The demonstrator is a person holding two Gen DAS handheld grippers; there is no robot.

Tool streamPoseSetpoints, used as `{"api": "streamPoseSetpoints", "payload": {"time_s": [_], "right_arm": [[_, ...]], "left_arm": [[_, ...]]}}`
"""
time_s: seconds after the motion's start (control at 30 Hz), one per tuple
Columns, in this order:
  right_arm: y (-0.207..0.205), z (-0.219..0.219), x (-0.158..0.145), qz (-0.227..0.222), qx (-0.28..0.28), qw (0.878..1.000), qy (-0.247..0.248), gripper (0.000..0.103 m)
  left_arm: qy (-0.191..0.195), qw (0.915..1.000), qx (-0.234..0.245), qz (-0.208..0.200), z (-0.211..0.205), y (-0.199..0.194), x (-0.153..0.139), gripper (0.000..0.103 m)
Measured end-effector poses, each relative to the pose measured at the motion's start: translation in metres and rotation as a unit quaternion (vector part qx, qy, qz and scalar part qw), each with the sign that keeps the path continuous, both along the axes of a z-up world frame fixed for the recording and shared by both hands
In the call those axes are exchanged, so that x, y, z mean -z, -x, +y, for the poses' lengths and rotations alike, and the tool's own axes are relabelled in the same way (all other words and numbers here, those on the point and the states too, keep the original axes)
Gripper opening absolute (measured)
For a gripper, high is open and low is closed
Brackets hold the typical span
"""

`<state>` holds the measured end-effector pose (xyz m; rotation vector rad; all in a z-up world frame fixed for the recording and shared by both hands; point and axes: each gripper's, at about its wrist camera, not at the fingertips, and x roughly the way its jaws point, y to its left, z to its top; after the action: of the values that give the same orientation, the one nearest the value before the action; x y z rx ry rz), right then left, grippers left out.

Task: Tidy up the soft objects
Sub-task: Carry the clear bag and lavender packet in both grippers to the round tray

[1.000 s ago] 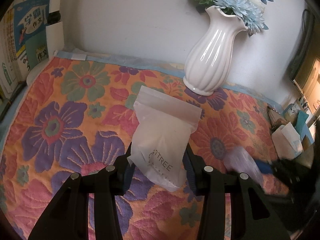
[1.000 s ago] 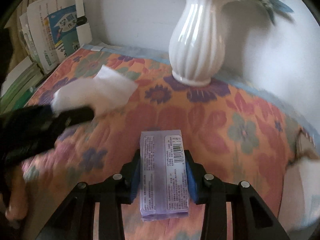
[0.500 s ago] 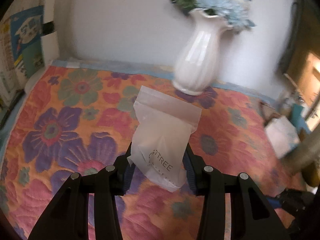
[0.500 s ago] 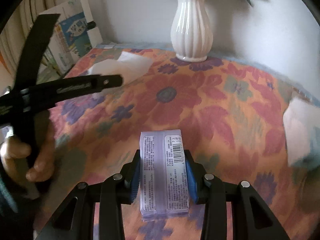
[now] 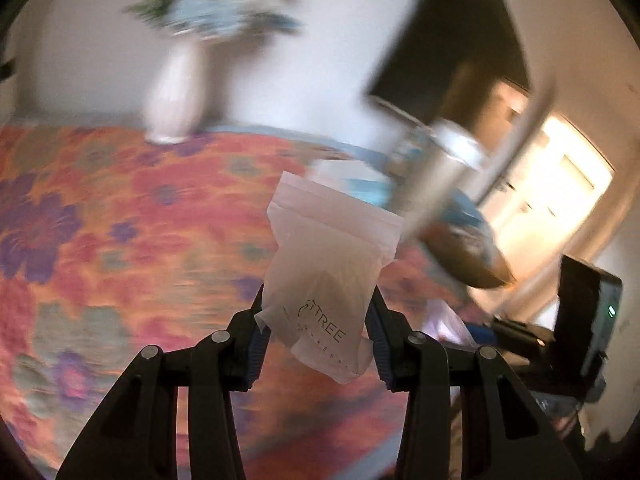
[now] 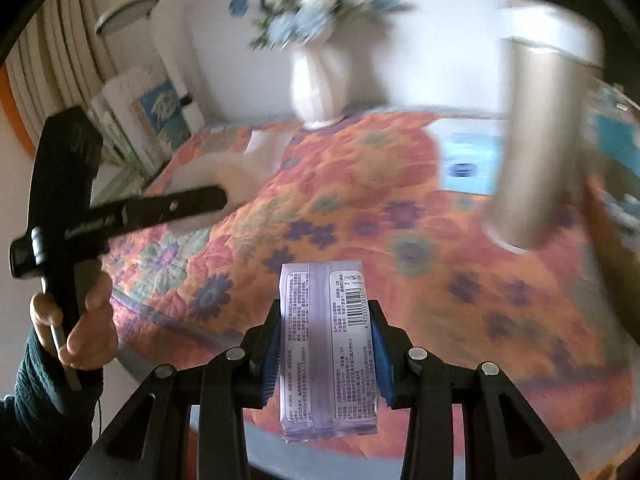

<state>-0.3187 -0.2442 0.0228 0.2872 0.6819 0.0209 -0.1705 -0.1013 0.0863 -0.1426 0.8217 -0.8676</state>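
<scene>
While both views show the blurred white ribbed vase of blue flowers [image 5: 172, 92] on the orange floral quilted cloth [image 5: 120, 240] covering the bench, only the right wrist view shows the person's left hand [image 6: 80, 320] gripping the left gripper's handle, plus stacked books [image 6: 148, 120] at the wall. Left gripper [image 5: 316, 344]: jaws closed on a translucent white zip pouch printed "TREE" [image 5: 324, 276], held above the cloth. Right gripper [image 6: 326, 352]: jaws clamped on a lilac plastic-wrapped pack with barcode label [image 6: 328, 344], held upright near the bench edge. Tall metallic cylinder with white cap [image 6: 540, 128] stands at right.
</scene>
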Motion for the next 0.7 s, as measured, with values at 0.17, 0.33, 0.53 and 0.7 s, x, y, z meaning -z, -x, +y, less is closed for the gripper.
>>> {"api": "streamPoseSetpoints", "payload": {"time_s": [0.17,0.33,0.53,0.7], "right_arm": [[0.067,-0.057,-0.025,-0.051,0.075,0.996,-0.008,0.038],[0.116,-0.138,-0.054,-0.099,0.184,0.978,-0.031,0.038],[0.116,-0.241,-0.069,-0.105,0.267,0.953,-0.102,0.038],[0.069,-0.297,-0.066,-0.058,0.299,0.948,-0.096,0.038]], "left_arm": [[-0.006,0.9946,0.091,-0.050,-0.074,0.051,-0.033,0.041],[-0.022,0.9874,0.129,-0.089,-0.162,0.076,-0.059,0.041],[-0.073,0.9849,0.089,-0.129,-0.253,0.064,-0.065,0.041],[-0.129,0.9776,0.063,-0.154,-0.307,0.046,-0.044,0.042]]}}
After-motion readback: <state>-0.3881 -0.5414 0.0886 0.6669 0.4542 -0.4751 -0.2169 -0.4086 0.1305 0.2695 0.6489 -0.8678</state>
